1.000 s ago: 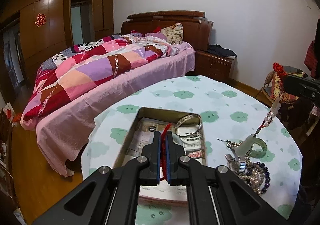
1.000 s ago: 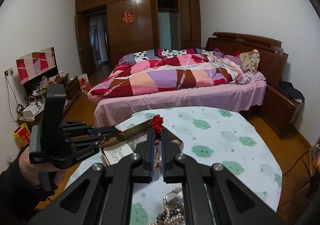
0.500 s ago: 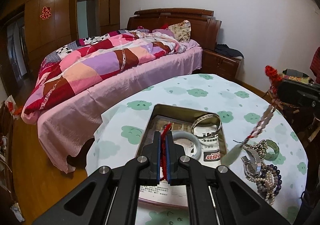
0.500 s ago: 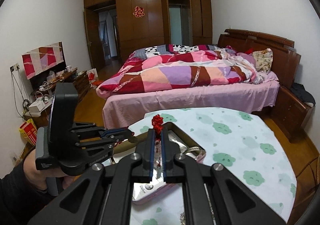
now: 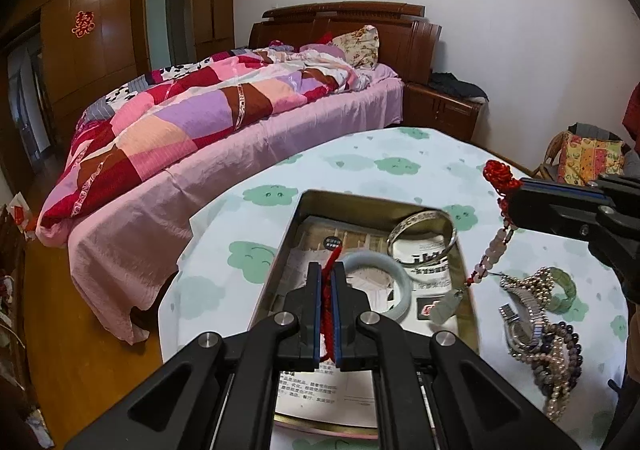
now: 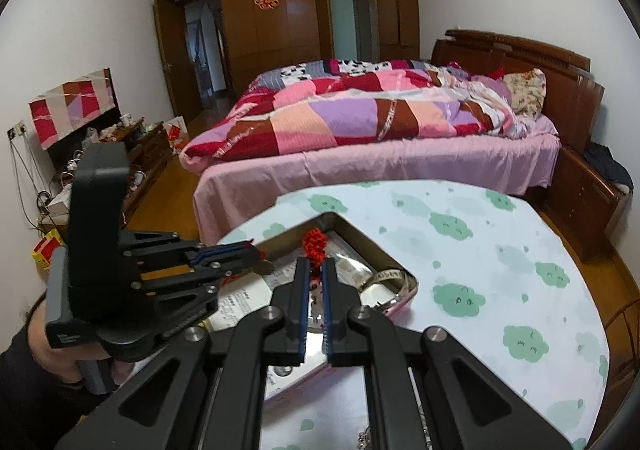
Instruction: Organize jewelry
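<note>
A red-cord necklace with pale beads and a jade pendant [image 5: 447,306] is held between both grippers. My left gripper [image 5: 327,282] is shut on the red cord [image 5: 330,268] above the open metal tin [image 5: 294,226]. My right gripper [image 6: 315,272] is shut on the cord's other end by its red knot [image 6: 314,243]; it shows in the left wrist view [image 5: 516,206] at the tin's right side. The pendant hangs over the tin's right edge. A pale jade bangle [image 5: 404,282] and a silver bangle [image 5: 424,220] lie in the tin.
A heap of watches, bead strings and a green ring [image 5: 540,314] lies on the cloud-print tablecloth [image 5: 400,166] right of the tin. A bed with a patchwork quilt [image 5: 208,110] stands beyond the table. Printed paper lines the tin.
Both grippers moved the necklace leftward from above the jewelry heap. The pendant now hangs over the tin's right edge. The right gripper has come closer to the tin.
</note>
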Available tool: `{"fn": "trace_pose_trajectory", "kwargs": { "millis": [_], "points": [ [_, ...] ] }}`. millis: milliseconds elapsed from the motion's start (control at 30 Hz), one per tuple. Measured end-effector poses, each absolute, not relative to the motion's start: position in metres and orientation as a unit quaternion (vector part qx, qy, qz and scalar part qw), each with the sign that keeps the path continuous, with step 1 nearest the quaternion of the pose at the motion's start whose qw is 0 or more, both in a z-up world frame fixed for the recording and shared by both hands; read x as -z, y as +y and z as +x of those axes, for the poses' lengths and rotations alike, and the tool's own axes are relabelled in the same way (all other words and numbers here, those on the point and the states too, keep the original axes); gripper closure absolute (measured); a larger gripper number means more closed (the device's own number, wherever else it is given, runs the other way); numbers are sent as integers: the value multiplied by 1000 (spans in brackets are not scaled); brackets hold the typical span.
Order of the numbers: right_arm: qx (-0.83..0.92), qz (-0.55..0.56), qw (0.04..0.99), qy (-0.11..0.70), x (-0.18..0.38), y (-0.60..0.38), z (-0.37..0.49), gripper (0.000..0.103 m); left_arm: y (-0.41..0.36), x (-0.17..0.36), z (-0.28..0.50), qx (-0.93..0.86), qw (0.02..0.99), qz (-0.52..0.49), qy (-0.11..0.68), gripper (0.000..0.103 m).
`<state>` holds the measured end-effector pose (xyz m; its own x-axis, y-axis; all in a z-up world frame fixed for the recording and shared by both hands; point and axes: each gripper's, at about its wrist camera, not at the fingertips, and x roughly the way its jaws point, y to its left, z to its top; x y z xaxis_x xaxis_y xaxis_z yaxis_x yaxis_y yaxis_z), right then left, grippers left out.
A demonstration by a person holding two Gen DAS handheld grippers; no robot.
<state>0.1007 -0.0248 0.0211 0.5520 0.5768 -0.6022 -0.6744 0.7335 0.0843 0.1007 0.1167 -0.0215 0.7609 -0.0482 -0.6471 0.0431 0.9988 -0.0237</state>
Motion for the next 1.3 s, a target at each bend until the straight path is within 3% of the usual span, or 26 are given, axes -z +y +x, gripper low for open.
{"fn": "trace_pose_trajectory", "kwargs": {
  "millis": [1300],
  "points": [
    [-331,-100,864,366,27,-15,115,95,110,40,109,27,930,10,367,99]
  ]
}}
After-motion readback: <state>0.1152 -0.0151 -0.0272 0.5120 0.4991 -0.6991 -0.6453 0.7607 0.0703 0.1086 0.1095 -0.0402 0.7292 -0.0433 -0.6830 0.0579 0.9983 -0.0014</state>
